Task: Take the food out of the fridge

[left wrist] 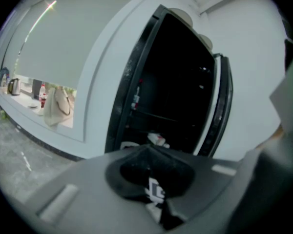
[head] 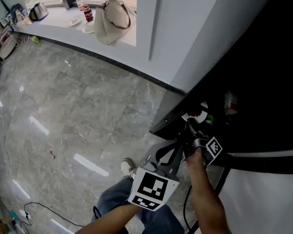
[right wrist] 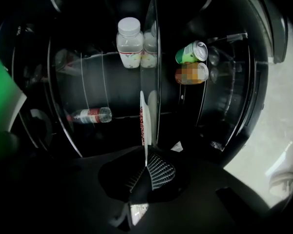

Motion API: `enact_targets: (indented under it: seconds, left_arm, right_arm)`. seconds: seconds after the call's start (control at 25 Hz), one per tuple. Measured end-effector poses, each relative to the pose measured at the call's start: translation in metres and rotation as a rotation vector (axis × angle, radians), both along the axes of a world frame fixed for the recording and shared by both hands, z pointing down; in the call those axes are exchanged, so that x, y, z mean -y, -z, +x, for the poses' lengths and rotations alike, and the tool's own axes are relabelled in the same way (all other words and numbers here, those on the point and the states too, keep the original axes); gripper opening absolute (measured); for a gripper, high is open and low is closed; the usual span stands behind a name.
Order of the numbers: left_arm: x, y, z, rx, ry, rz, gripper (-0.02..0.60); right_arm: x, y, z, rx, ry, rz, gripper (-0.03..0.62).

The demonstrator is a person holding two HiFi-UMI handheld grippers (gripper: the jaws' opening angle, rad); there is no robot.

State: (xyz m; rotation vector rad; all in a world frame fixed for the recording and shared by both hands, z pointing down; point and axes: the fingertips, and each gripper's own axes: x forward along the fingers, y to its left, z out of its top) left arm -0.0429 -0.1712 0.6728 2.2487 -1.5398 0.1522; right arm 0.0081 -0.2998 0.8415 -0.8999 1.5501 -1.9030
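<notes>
Now my right tongs [right wrist: 147, 165] are clamped on the lower edge of a thin white packet with red print [right wrist: 142, 112], which stands edge-on inside the dark open fridge [left wrist: 176, 77]. My left tongs [left wrist: 147, 149] are pressed together in front of it.

Floor [head: 63, 121] was glossy polished stone. Fridge [left wrist: 132, 91] was glossy black. Bottle [right wrist: 90, 115] was clear plastic, can [right wrist: 191, 52] shiny metal, packet [right wrist: 142, 123] glossy film. Bag [head: 110, 18] looked matt, cloth or leather. Bench [head: 53, 26] was smooth white.

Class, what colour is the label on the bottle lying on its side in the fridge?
Red, on the lying bottle; the right gripper view shows it best.
</notes>
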Motion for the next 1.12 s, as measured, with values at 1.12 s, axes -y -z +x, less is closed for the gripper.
enact_targets:
  seconds: [1.12]
  left_arm:
    - [-0.089, 0.111, 0.024, 0.028, 0.02, -0.066, -0.014]
  right_arm:
    - [-0.178, 0.169, 0.044, -0.064, 0.058, 0.048, 0.009]
